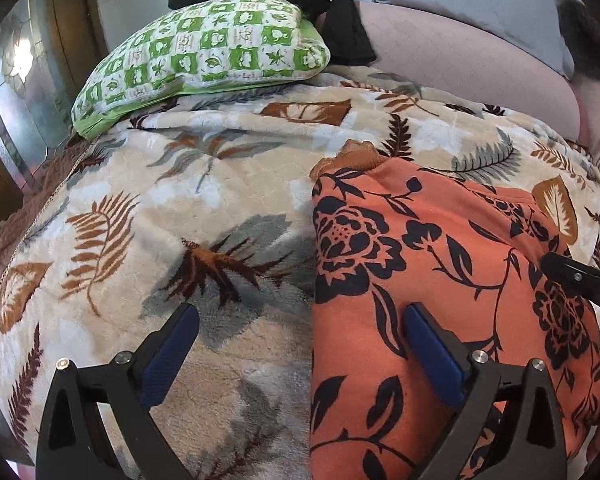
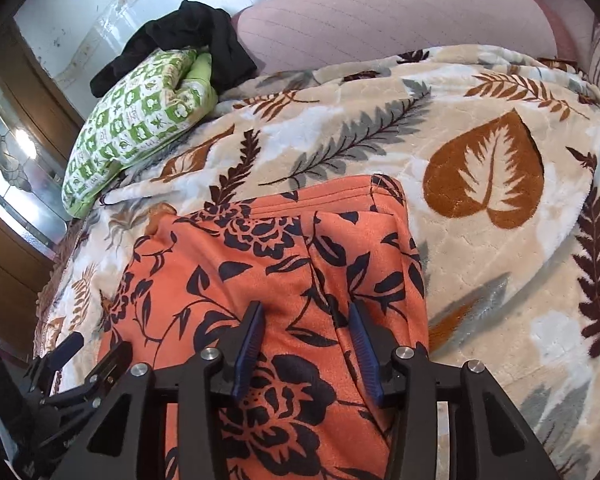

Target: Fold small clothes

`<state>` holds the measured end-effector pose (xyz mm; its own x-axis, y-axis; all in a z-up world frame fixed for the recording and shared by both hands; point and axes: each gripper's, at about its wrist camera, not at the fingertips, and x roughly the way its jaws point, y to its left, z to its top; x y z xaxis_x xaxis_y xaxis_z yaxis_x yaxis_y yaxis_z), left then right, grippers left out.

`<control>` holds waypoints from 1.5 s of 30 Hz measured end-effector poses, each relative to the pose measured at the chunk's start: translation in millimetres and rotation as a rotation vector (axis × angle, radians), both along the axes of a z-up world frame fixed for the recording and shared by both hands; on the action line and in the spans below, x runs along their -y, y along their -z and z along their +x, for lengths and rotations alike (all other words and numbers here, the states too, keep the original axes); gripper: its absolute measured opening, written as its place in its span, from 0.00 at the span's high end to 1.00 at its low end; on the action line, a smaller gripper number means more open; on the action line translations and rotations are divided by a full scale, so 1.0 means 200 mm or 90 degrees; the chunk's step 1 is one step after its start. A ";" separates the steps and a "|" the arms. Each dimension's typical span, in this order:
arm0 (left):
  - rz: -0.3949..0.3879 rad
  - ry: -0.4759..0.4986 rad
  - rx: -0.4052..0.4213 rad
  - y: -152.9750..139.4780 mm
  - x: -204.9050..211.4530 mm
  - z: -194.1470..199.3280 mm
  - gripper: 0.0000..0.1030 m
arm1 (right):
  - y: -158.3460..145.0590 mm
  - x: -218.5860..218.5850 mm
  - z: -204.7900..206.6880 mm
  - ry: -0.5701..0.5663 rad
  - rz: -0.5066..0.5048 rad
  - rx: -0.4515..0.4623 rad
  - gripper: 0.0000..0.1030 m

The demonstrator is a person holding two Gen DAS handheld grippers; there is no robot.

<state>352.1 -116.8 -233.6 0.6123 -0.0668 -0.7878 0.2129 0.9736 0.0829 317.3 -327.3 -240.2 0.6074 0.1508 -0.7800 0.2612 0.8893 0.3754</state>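
Orange floral garment (image 1: 440, 280) lies folded on the leaf-print blanket (image 1: 180, 208) of the bed. Left gripper (image 1: 300, 344) jaws stand wide, straddling its left edge, gripping nothing. Right gripper (image 2: 306, 344) jaws stand half open above the cloth (pads apparently clear). Square both edges before the next fold.

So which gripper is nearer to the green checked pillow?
Left. The left gripper straddles the orange floral garment's edge on the pillow's side. The right gripper hangs over the garment's far side, further from it.

Orange garment (image 2: 284, 264) with black flowers; green-checked pillow (image 1: 204, 60); leaf-print blanket (image 2: 500, 280)
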 end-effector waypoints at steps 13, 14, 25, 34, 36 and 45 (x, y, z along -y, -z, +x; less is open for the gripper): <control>-0.002 -0.012 0.086 -0.25 0.03 -0.39 0.02 | -0.21 -0.05 -0.43 -0.007 -0.002 0.073 0.54; 0.002 -0.014 0.088 -0.25 0.03 -0.43 0.02 | -0.17 -0.06 -0.46 -0.007 -0.006 0.053 0.54; 0.014 -0.013 0.209 -0.61 -0.09 -0.90 0.02 | -0.21 -0.09 -0.82 0.020 -0.021 0.048 0.52; -0.016 0.019 0.265 -0.90 -0.11 -1.14 0.02 | -0.67 -0.19 -1.10 0.029 -0.102 0.171 0.44; -0.017 0.022 0.276 -0.94 -0.11 -1.19 0.02 | -0.75 -0.22 -1.14 0.031 -0.130 0.187 0.44; -0.021 -0.001 0.296 -1.08 -0.19 -1.30 0.01 | -0.99 -0.33 -1.30 0.017 -0.182 0.224 0.39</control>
<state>91.7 -79.5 -18.4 0.8999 -0.0856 -0.4276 0.1589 0.9775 0.1388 56.8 -261.1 -42.2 0.8440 -0.0599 -0.5330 0.1853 0.9651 0.1850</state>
